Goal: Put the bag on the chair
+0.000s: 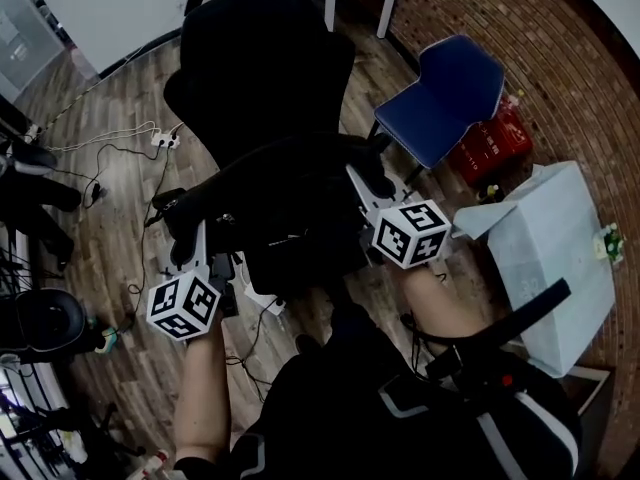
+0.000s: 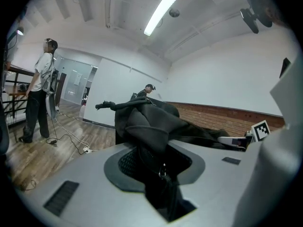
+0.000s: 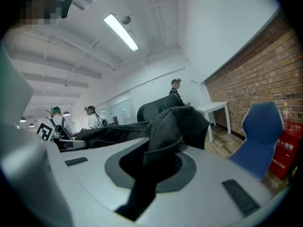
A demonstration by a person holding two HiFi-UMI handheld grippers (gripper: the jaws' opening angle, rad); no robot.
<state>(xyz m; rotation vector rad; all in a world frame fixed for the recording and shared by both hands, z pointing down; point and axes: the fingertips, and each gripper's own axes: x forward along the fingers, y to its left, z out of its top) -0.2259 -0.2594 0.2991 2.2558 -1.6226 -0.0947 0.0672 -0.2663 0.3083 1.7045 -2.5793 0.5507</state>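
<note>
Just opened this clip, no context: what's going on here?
A person holds a gripper in each hand, and both are clamped on a black bag. The left gripper pinches a fold of fabric on one side, and the right gripper pinches a fold on the other. The bag hangs stretched between them over the black office chair. I can't tell whether it already rests on the seat. A blue chair stands apart to the right, untouched.

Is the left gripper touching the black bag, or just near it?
Touching. The left gripper pinches a fold of the black bag between its jaws, seen plainly in its own view.
</note>
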